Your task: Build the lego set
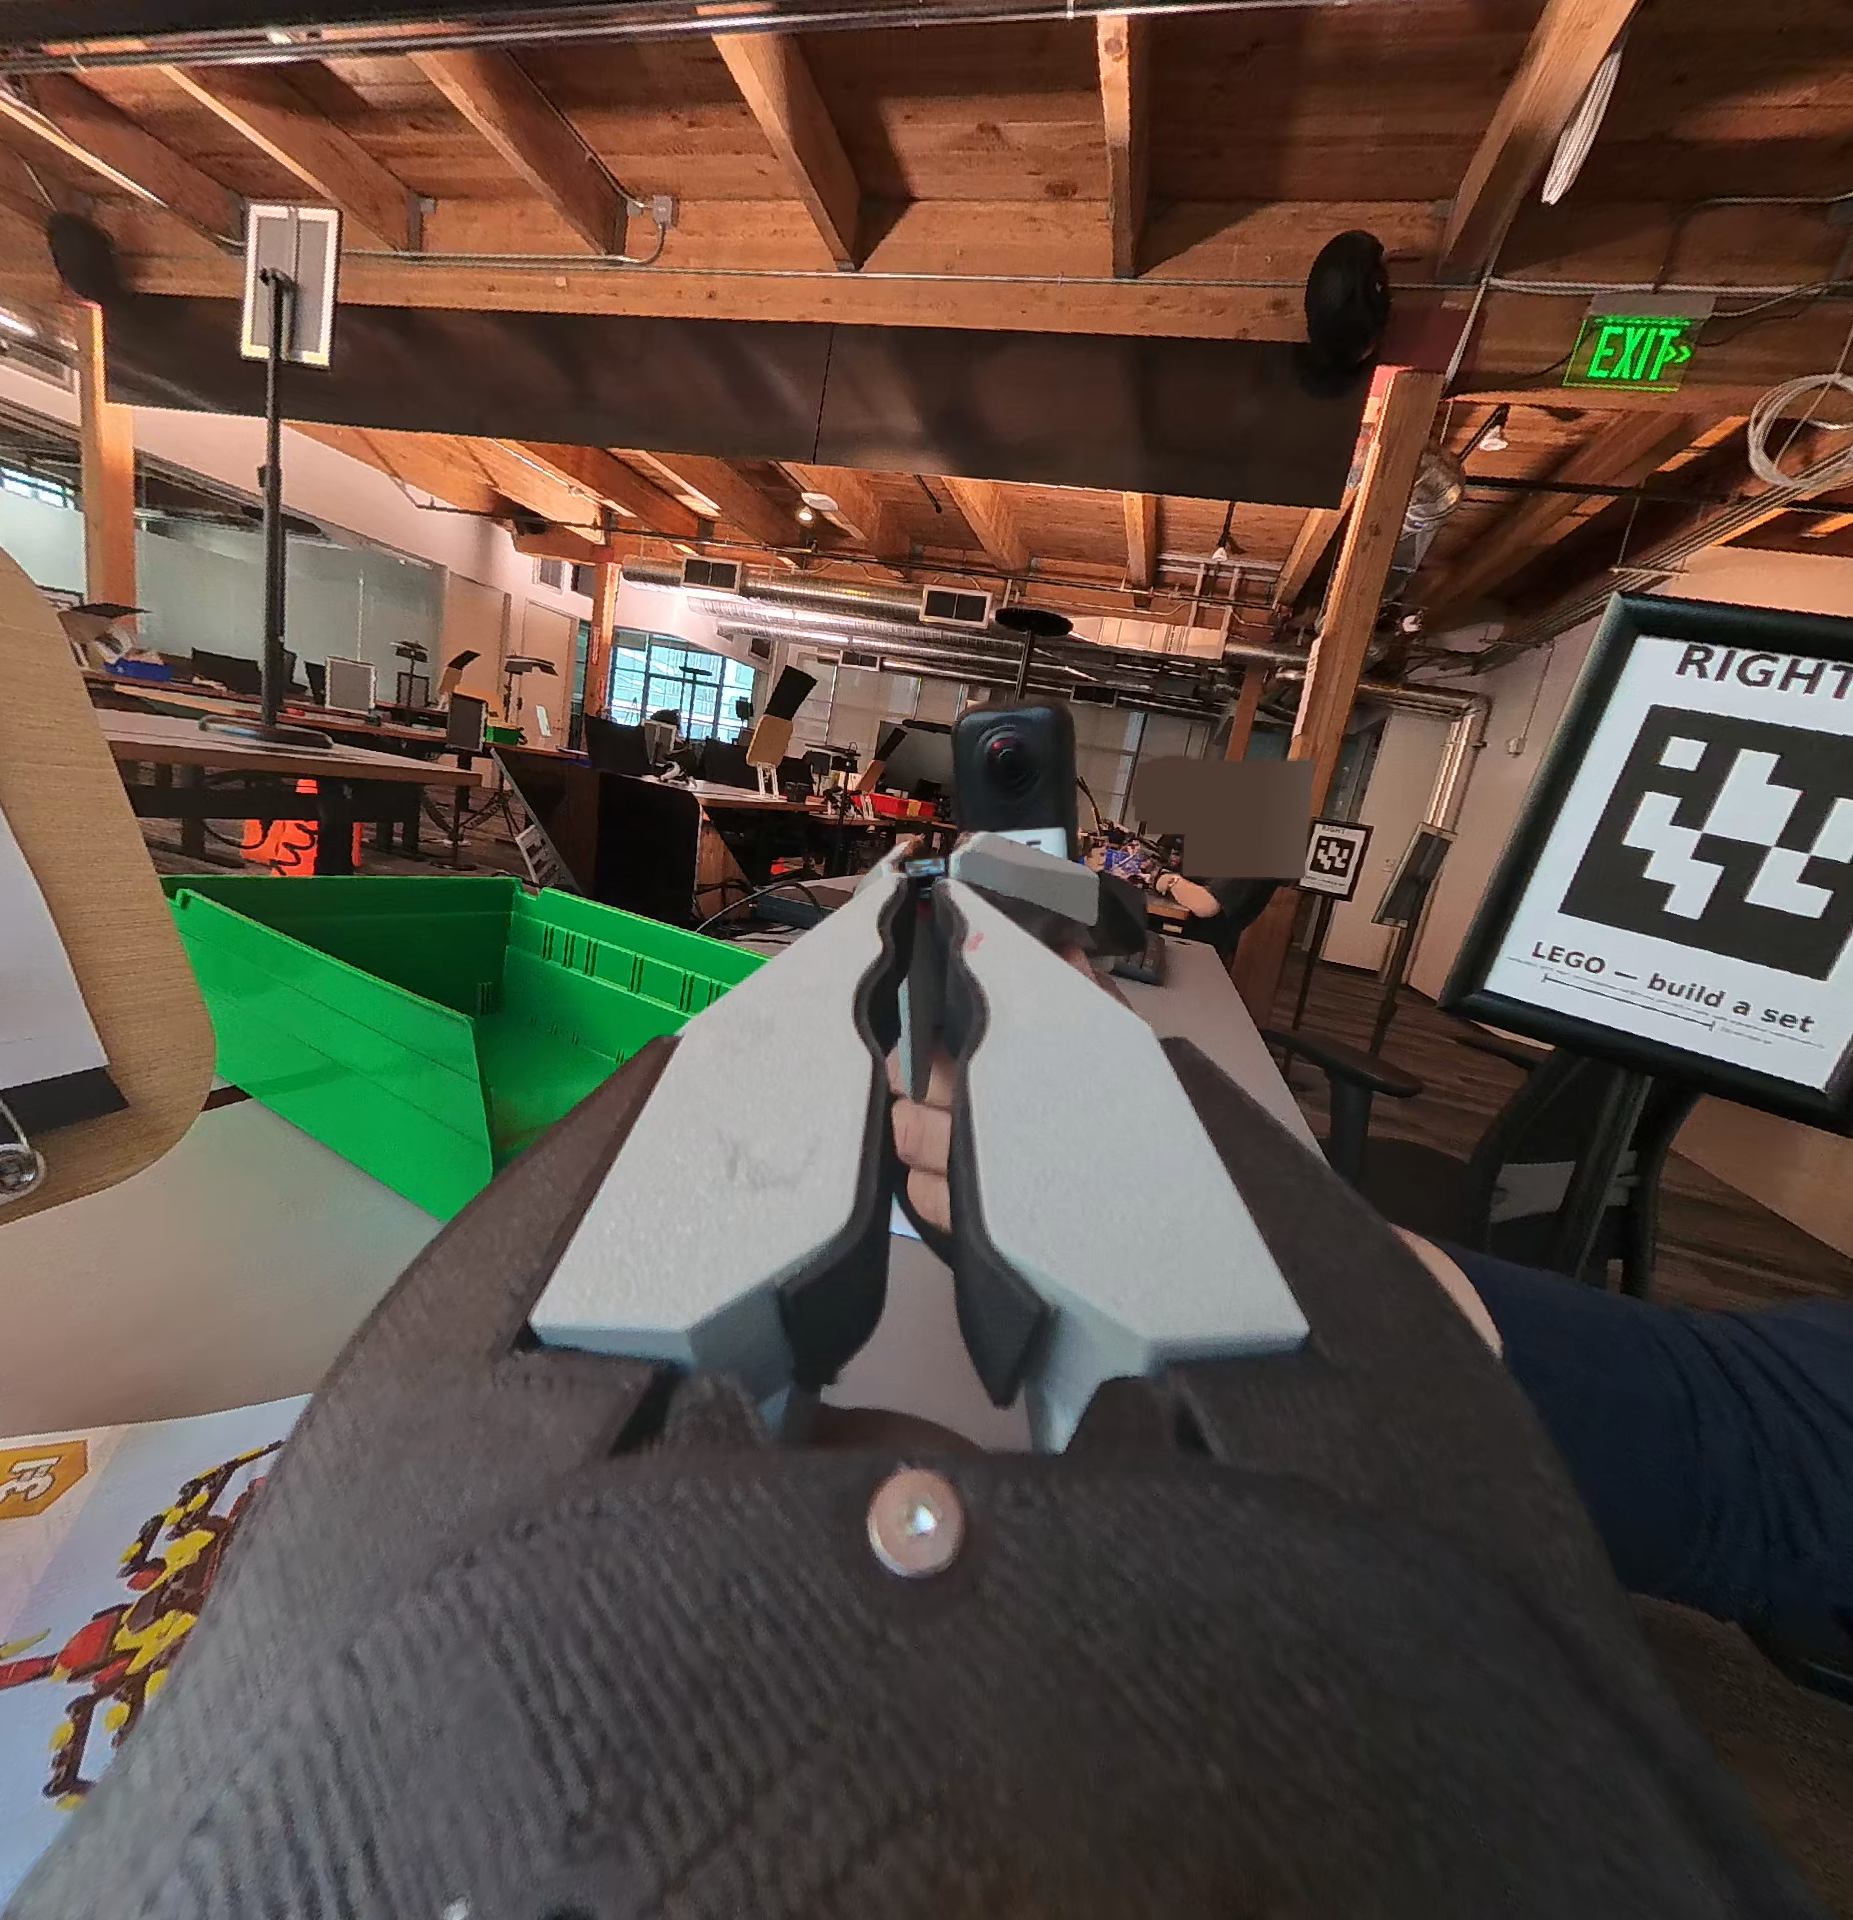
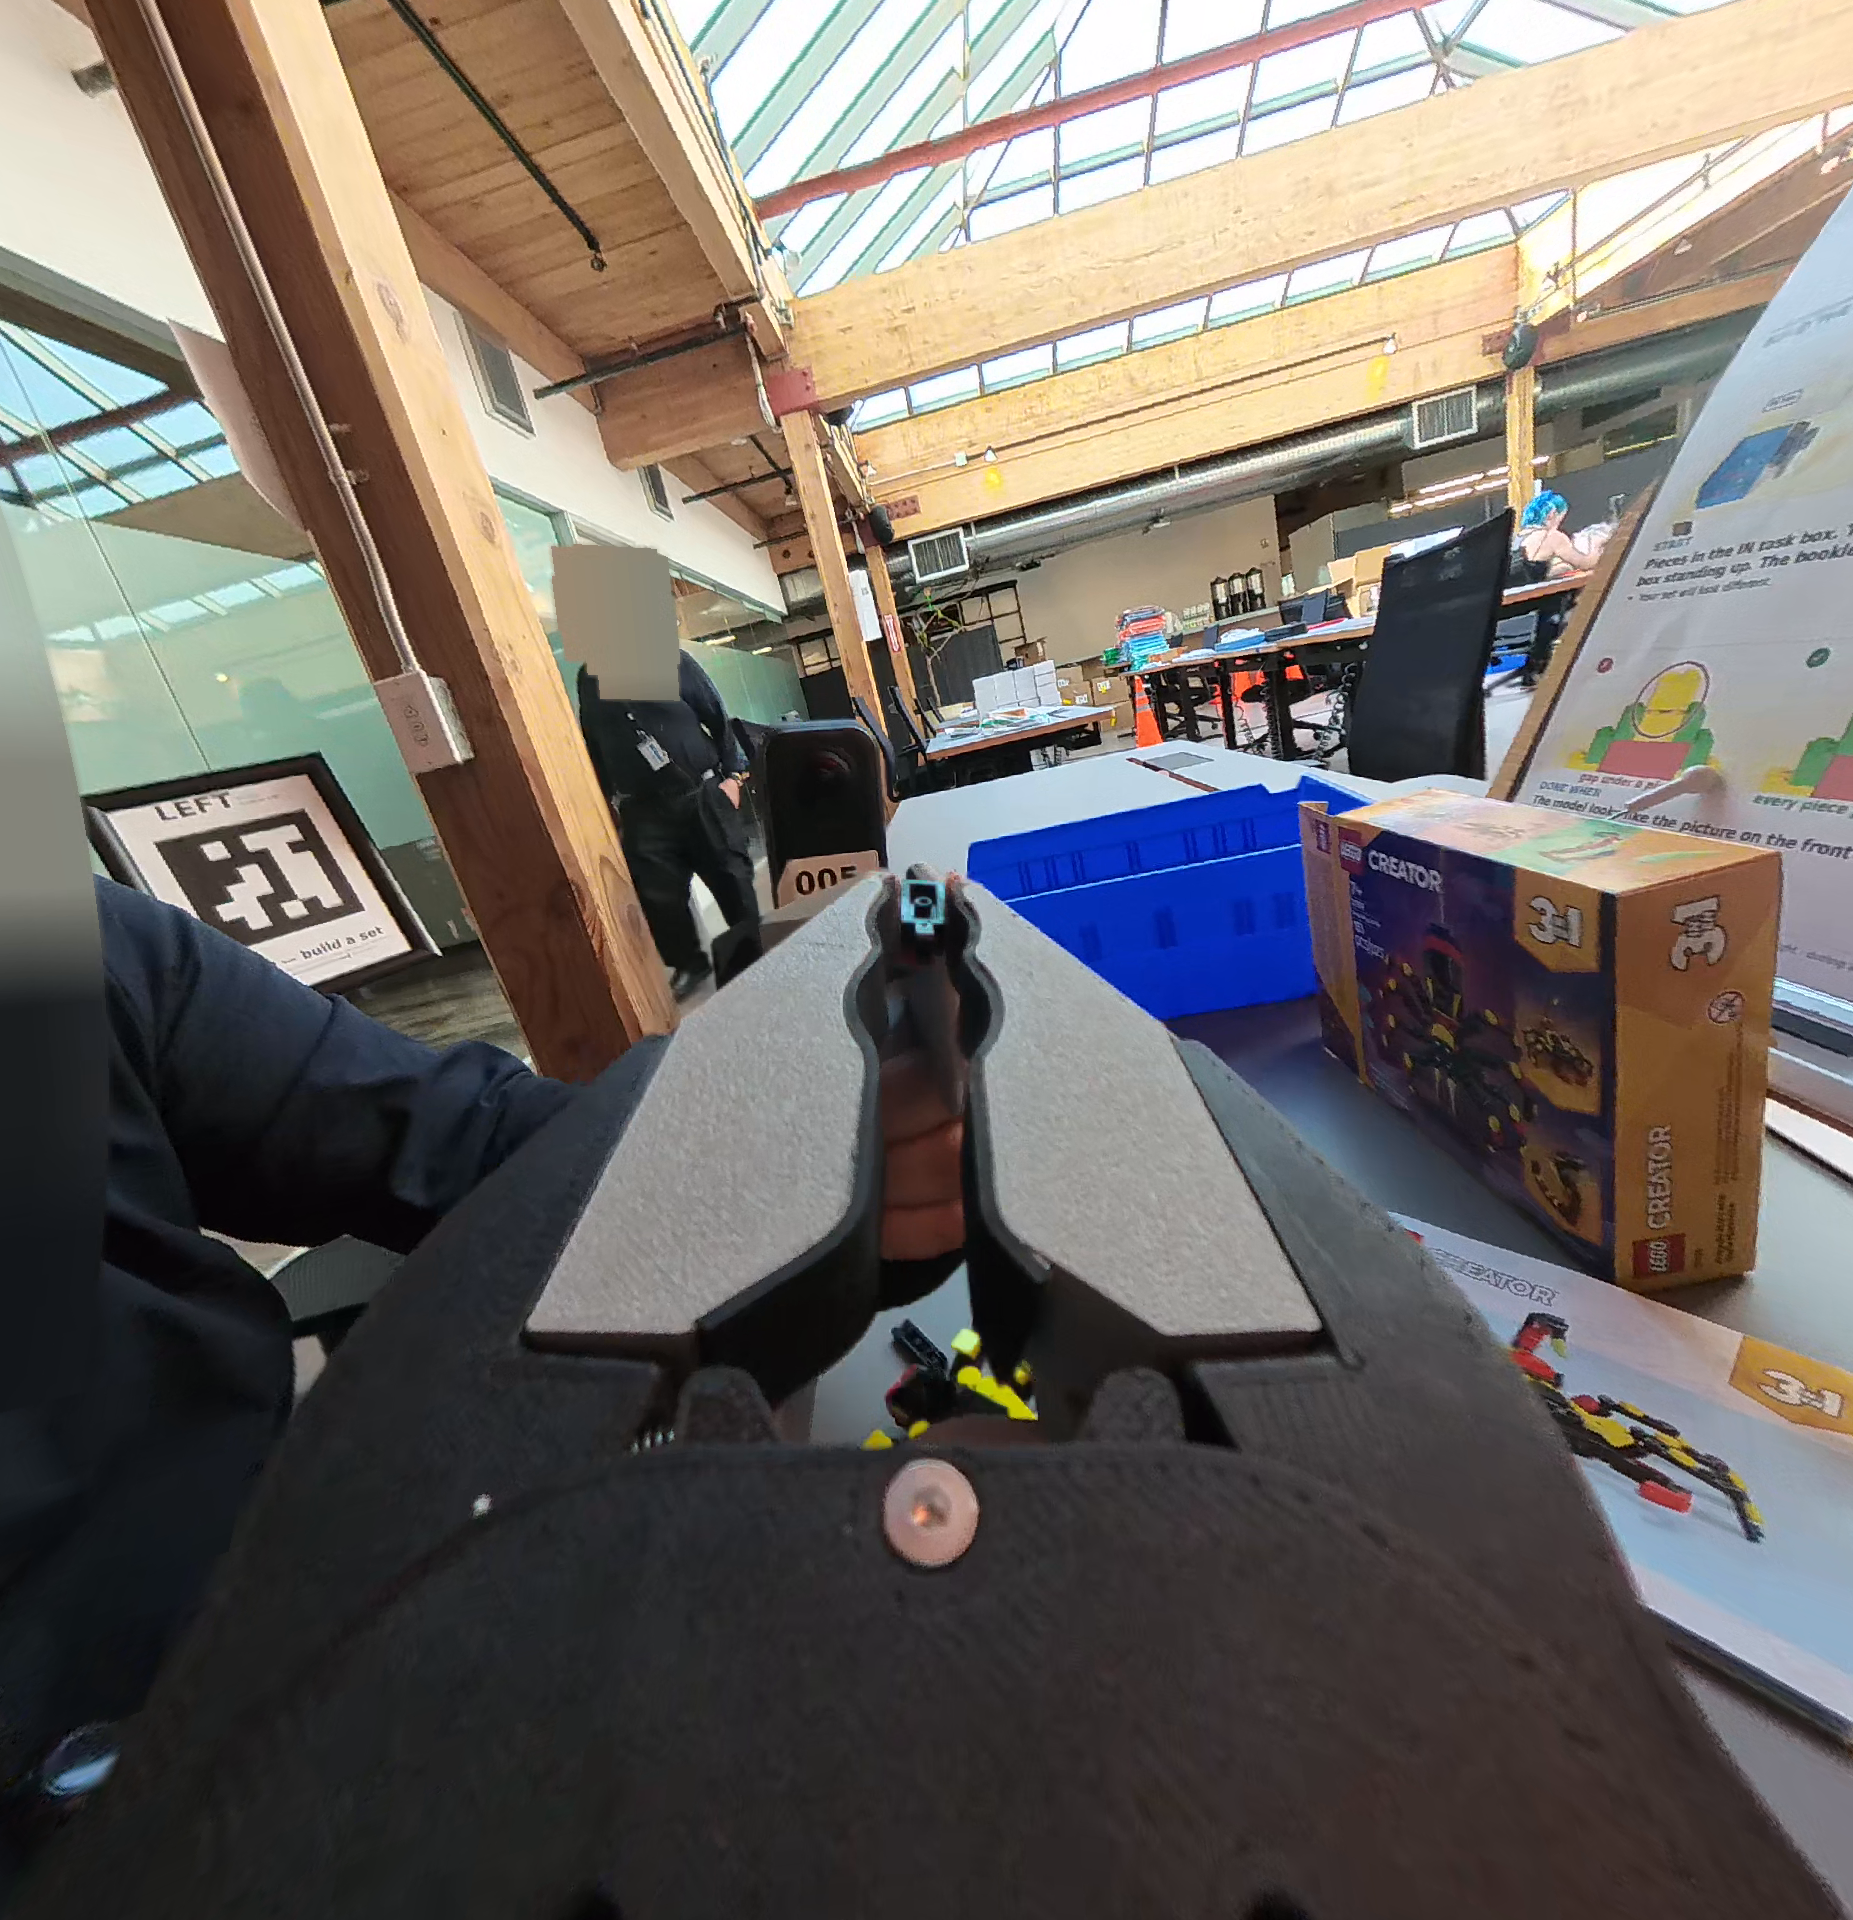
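Light-blue brick piece (image 2: 920,906): small, with a round hole in its face. It sits raised above the table (image 2: 1057,800), between the fingertips of the right gripper (image 2: 920,916).

Right gripper: clenched on the piece. Both pads appear to bear on its sides, and no gap is visible in the right wrist view.

Left gripper (image 1: 924,883): fingertips drawn together. The same light-blue piece shows right at their ends, with something dark just beneath it. Whether the left tips pinch anything cannot be told. The two grippers meet tip to tip, the right one's grey finger (image 1: 1026,883) coming in from the right and touching or nearly touching the left tips.

Surroundings:
- A green bin (image 1: 382,987) stands on the table to the left of the left gripper.
- A blue bin (image 2: 1140,914) stands beyond the right gripper.
- A printed toy-set box (image 2: 1524,1018) stands upright just beside the blue bin.
- An open instruction booklet (image 2: 1680,1455) lies flat near the box.
- Loose yellow, black and red pieces (image 2: 953,1371) lie on the table below the right gripper's fingers, well apart from the held piece.
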Demonstrator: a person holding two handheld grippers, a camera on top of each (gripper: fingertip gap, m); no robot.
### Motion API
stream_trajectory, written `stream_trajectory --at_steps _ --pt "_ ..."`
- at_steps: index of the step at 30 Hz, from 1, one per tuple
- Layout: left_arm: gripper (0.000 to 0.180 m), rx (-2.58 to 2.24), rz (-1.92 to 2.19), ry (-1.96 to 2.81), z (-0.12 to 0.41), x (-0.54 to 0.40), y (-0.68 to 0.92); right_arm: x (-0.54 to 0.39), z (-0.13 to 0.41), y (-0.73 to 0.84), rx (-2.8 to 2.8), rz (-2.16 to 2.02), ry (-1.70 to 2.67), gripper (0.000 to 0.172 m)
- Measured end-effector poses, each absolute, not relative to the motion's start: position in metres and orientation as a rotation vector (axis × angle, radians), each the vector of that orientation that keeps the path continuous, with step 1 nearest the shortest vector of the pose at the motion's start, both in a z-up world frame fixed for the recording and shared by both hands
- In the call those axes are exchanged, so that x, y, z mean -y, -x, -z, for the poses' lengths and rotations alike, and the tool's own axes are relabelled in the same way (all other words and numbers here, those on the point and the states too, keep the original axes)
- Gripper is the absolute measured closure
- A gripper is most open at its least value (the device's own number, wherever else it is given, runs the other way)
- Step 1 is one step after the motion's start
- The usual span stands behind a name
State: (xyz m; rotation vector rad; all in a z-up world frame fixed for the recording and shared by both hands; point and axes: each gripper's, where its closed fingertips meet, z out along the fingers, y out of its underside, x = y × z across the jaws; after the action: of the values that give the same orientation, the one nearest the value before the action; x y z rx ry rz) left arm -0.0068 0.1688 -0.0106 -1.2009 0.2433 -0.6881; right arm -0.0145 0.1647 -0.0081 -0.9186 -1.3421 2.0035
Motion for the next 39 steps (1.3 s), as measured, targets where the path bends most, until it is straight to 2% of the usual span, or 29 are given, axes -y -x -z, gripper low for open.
stream_trajectory --at_steps 7,19,33,39 --pt "0.18 -0.165 0.651 1.165 0.012 -0.173 0.013 -0.169 0.008 0.021 1.29 -1.754 0.933 0.168" --pt "0.18 -0.007 0.777 1.082 0.007 -0.175 0.024 -0.175 0.0 0.029 0.972 -2.115 0.993 0.168" --pt "0.18 -0.013 0.779 1.111 0.012 -0.179 0.018 -0.182 -0.002 0.027 0.875 -2.153 0.99 0.168" --pt "0.18 -0.149 0.654 1.191 0.012 -0.176 0.018 -0.18 0.001 0.024 1.124 -2.017 0.994 0.166"
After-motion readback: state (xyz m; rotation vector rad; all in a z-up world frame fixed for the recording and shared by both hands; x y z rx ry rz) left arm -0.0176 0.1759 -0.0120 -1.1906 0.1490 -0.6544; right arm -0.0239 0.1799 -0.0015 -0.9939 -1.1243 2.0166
